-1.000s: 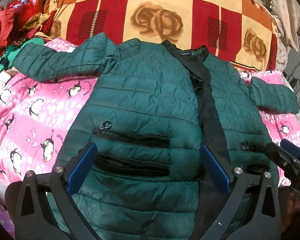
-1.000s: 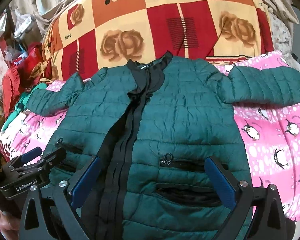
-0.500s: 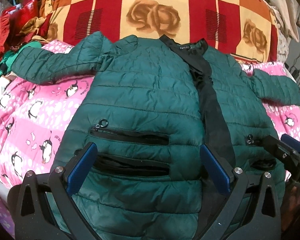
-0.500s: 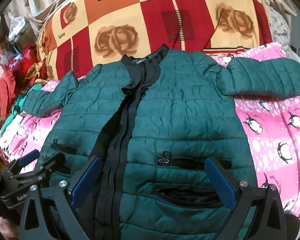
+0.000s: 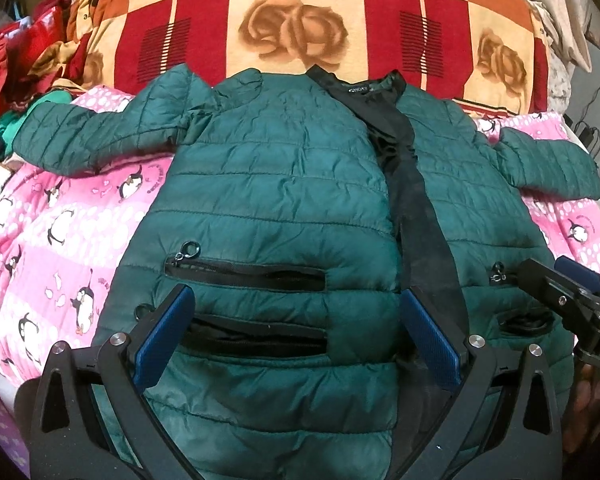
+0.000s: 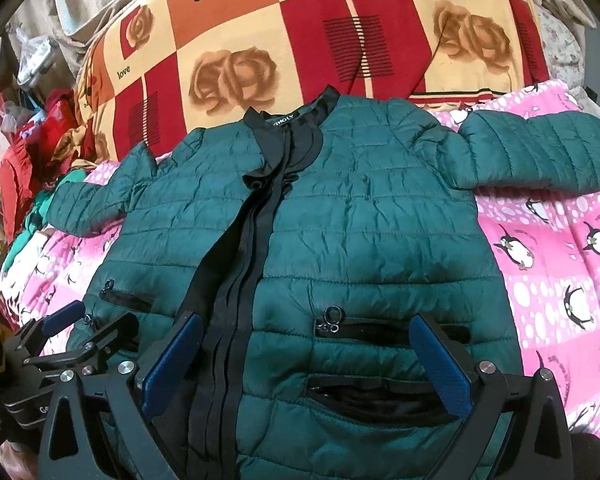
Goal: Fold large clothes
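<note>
**A:** On the pink penguin-print bedspread (image 5: 60, 240), where's the dark green quilted puffer jacket (image 5: 284, 184) sitting?

**B:** Flat, front up, sleeves spread, collar toward the red-and-orange rose-patterned blanket (image 6: 300, 48). Red clothes pile (image 6: 24, 160) left of the jacket.

**A:** Grippers?

**B:** Left gripper (image 5: 296, 336) and right gripper (image 6: 306, 364) both spread wide over the jacket's hem, holding nothing.

Both tools look alike: the left gripper (image 5: 296, 338) and right gripper (image 6: 306, 364) have black frames, silver screws and ribbed blue pads (image 5: 430, 338).

Both hand-held grippers have eased forward over the jacket (image 5: 284, 184).
</note>
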### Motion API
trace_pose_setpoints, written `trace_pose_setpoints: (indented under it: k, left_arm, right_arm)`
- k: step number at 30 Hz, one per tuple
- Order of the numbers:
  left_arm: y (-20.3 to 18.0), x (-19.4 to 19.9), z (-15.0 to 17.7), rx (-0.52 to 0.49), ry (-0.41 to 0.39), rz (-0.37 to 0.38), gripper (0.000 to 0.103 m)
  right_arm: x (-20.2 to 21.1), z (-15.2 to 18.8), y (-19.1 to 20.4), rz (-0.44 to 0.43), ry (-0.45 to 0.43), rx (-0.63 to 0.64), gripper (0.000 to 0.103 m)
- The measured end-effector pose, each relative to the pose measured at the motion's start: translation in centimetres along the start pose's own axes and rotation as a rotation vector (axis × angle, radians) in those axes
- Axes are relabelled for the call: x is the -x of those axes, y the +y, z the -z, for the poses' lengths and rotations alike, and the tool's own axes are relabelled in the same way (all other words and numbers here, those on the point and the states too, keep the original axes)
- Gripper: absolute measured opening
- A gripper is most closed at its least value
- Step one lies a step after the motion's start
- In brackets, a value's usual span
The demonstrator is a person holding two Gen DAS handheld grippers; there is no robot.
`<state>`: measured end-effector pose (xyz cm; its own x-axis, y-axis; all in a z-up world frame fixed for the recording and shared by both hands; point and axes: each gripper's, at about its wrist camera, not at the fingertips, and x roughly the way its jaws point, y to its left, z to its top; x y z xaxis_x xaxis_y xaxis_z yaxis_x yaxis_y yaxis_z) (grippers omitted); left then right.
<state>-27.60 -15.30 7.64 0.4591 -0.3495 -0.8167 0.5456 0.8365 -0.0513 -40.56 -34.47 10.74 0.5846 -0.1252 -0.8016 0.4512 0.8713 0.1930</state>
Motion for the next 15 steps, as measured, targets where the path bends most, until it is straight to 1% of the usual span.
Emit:
trace_pose_setpoints:
  k: [3, 10, 15]
  left_arm:
    - [0.1, -0.2, -0.1, 0.015, 0.008, 0.008, 0.102]
    - [0.5, -0.4, -0.4, 0.031, -0.001, -0.007, 0.102]
    - [0.8, -0.5, -1.0, 0.042, -0.014, -0.014, 0.102]
  right_arm:
    - [-0.2, -0.2, 0.2, -0.003, 0.002, -0.005, 0.102]
    - [-0.7, -0.8, 0.5, -0.011, 0.009, -0.019, 0.102]
    - [-1.1, -1.4, 0.7, 0.008, -0.004, -0.005, 0.102]
